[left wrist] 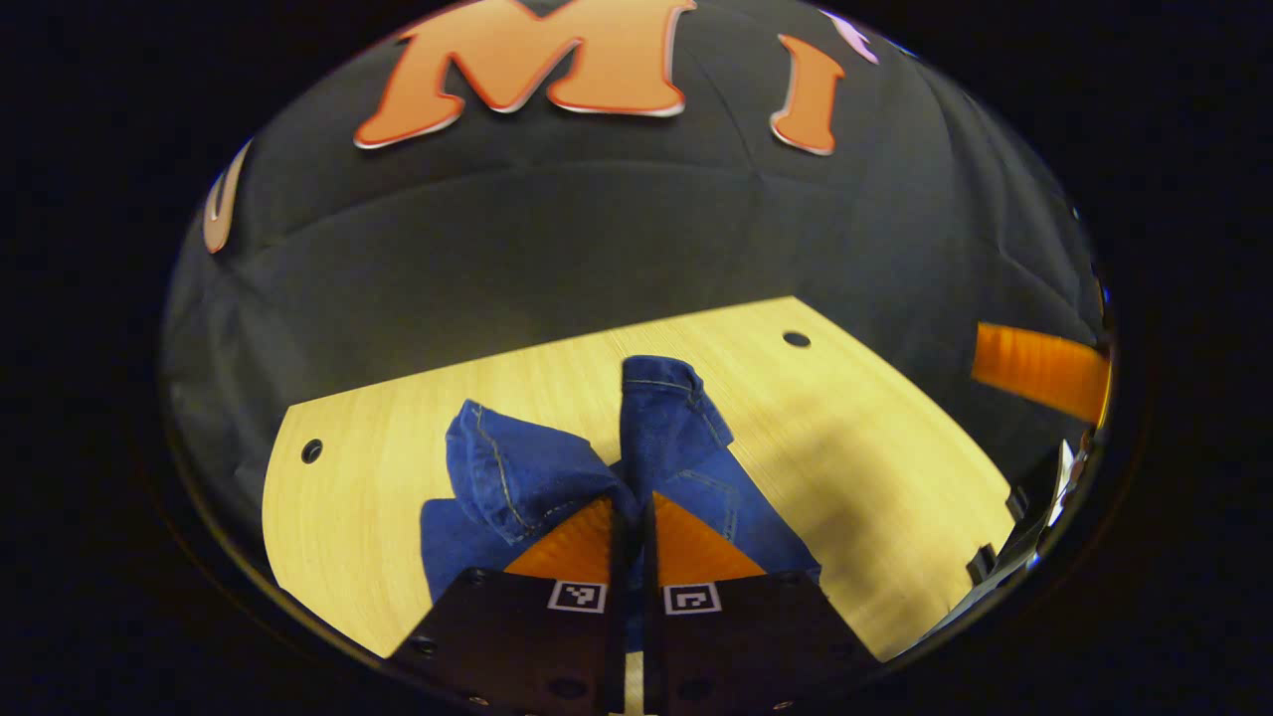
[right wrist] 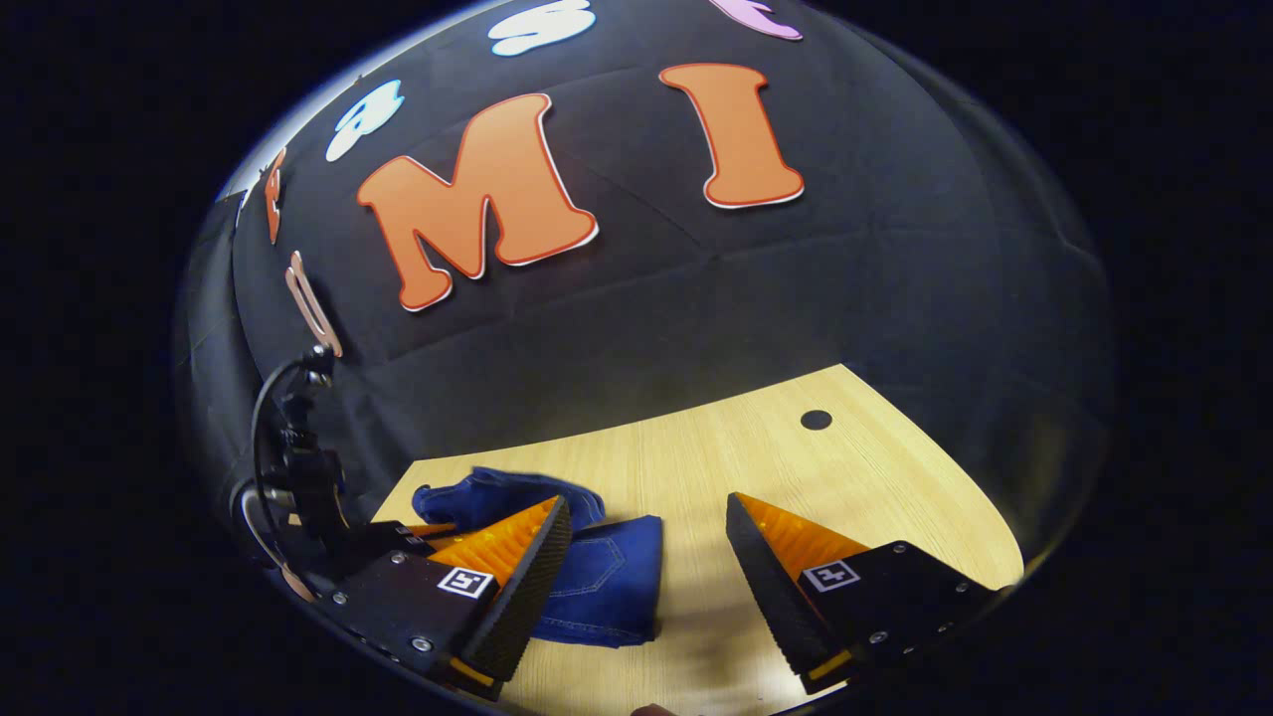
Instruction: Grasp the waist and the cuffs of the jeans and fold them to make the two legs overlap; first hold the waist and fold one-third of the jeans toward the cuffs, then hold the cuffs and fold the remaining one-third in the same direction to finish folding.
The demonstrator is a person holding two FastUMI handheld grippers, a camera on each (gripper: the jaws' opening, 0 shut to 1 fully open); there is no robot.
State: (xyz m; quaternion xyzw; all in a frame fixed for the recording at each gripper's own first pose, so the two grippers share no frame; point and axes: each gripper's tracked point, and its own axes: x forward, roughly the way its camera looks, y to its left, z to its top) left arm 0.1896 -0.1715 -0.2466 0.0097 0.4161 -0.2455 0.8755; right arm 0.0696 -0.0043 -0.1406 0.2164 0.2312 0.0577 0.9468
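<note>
Left gripper view: left tool [left wrist: 635,517] clamped tight on a bunched fold of the jeans [left wrist: 557,477], lifting it off the desk [left wrist: 855,447].
Right tool [right wrist: 646,542] hangs released just beside the jeans [right wrist: 597,572]. Looks mid-fold to me, pile's still lumpy, so flattening's left.
</note>
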